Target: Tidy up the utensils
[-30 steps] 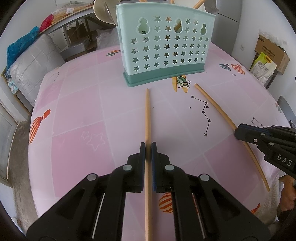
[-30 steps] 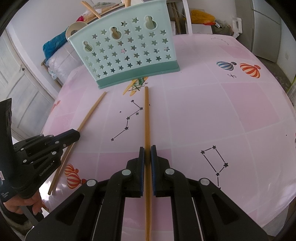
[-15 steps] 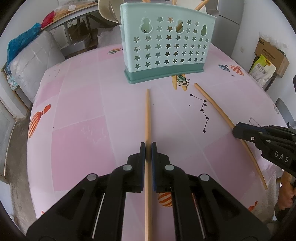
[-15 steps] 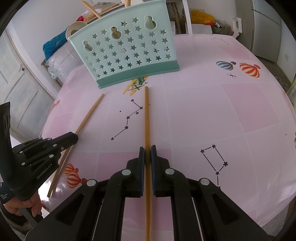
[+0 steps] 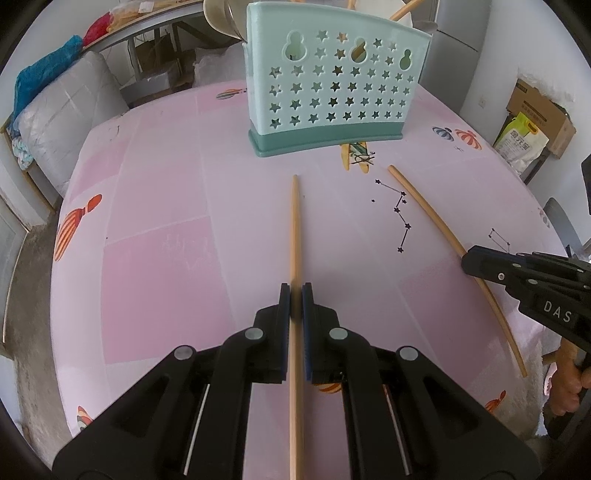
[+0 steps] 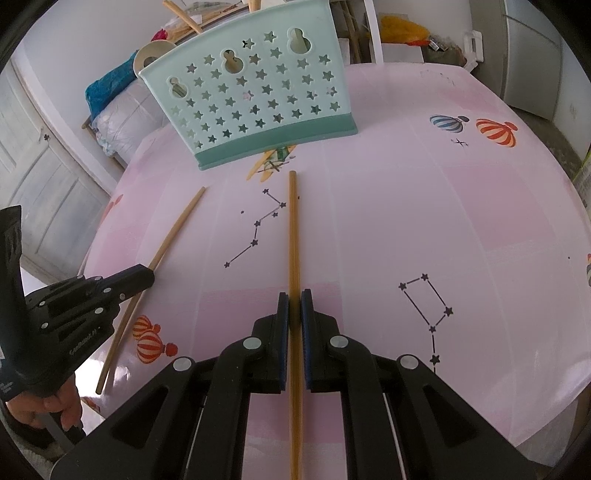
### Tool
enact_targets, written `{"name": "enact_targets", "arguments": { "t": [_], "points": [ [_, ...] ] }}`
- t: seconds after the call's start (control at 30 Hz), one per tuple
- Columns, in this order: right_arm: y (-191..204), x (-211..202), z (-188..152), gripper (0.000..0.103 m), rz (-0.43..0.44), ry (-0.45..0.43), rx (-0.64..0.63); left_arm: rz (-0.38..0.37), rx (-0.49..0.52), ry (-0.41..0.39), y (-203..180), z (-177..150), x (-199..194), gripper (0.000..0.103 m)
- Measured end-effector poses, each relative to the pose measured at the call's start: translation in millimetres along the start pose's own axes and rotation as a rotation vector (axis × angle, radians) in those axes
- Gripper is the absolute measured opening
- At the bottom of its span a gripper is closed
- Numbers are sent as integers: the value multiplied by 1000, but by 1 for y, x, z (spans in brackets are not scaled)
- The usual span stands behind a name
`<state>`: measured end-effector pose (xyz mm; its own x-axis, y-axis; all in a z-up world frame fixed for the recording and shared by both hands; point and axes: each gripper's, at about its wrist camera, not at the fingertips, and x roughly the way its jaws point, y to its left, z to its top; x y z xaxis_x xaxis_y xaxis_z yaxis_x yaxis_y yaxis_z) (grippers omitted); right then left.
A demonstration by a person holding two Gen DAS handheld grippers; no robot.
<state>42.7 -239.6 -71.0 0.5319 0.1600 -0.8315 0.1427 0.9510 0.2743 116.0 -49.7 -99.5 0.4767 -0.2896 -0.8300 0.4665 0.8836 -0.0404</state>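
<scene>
Two wooden chopsticks lie on the pink round table (image 5: 159, 229), both pointing at a mint-green star-punched utensil holder (image 5: 332, 92) that stands upright at the far side. My left gripper (image 5: 295, 291) is shut on the left chopstick (image 5: 295, 221) near its middle. In the right wrist view, my right gripper (image 6: 294, 295) is shut on the right chopstick (image 6: 293, 229). Each view shows the other gripper from the side: the right gripper (image 5: 476, 260) on its chopstick (image 5: 424, 205), and the left gripper (image 6: 142, 275) on its chopstick (image 6: 177, 229). The holder (image 6: 251, 103) has wooden sticks poking out of its top.
A pale ladle bowl (image 5: 221, 14) shows behind the holder. Off the table's far left lie a wrapped grey bundle (image 5: 62, 110) and blue cloth; at the right are a cardboard box (image 5: 543, 114) and a food bag. A person's hand (image 6: 48, 406) grips the left handle.
</scene>
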Motion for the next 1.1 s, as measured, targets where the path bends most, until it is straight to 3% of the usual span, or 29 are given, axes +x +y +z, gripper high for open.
{"name": "enact_targets", "arguments": {
  "t": [0.17, 0.33, 0.43, 0.53, 0.6, 0.87, 1.1],
  "points": [
    [-3, -4, -4, 7, 6, 3, 5, -4, -1, 10, 1, -2, -2, 5],
    [-11, -6, -5, 7, 54, 14, 33, -59, -37, 27, 5, 1, 0, 7],
    [-18, -8, -4, 9, 107, 15, 55, -81, -65, 36, 11, 5, -1, 18],
    [-20, -12, 0, 20, 136, 7, 54, -80, -71, 31, 14, 11, -2, 20],
    [-18, -12, 4, 22, 141, 6, 38, -76, -64, 28, 14, 16, 0, 21],
    [-6, 3, 33, 22, 75, 30, -43, -60, 59, 47, -3, 43, 21, 22],
    [4, 25, 50, 21, 15, 74, -115, 11, 173, 48, -17, 64, 47, 21]
  ]
}}
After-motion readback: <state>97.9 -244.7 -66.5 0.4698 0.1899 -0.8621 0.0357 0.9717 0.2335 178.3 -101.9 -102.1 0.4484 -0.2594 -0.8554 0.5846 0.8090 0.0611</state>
